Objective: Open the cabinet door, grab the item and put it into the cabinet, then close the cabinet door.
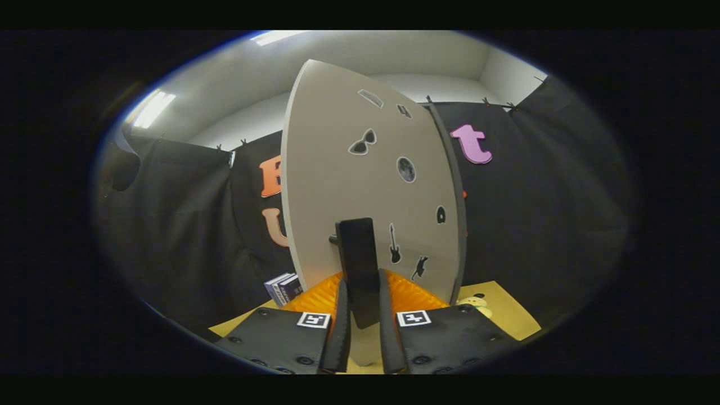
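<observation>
Tool [364, 315] fingers stand close together on either side of the tall black bar handle [356, 264] of the pale grey cabinet door [349, 185]; they look clamped on it, though whether both pads press the bar is hard to tell. The handle's long axis runs upright, straight ahead between the fingers, and it is fixed near the door's left edge. The door, dotted with small black stickers, stands just beyond the tool, its dark side edge showing on the right. The tool points level at the handle, with no tilt that I can see. A small pale yellow plush toy [475, 304], probably the item to stow, lies on the yellow desk [506, 315] to the right of the tool, near the door's right edge. Some dark blue boxes [283, 288] stand at the far left.

Judging from this, the door-handling step is in hand.
</observation>
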A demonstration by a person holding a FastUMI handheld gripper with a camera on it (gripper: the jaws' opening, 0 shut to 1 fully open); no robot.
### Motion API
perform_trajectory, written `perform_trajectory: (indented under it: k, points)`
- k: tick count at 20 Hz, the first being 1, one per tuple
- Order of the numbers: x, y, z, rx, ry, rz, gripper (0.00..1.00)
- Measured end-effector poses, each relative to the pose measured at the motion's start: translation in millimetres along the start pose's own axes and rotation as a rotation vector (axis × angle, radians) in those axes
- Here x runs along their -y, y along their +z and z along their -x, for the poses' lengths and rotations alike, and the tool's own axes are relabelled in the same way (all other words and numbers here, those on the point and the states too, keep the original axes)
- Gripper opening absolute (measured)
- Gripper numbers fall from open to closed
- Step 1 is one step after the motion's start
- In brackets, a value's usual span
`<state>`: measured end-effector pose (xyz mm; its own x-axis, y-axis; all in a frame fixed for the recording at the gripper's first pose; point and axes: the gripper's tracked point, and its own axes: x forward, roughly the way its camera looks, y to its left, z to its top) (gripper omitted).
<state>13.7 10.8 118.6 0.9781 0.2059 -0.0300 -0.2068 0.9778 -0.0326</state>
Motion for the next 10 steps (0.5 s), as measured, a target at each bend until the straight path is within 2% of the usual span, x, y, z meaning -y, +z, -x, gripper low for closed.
perform_trajectory:
  k: [4,10]
  points:
    - [37.6,4.8,37.8,0.007,-0.105,0.027,0.29]
    - [78.6,11.6,63.3,0.041,-0.225,-0.004,0.29]
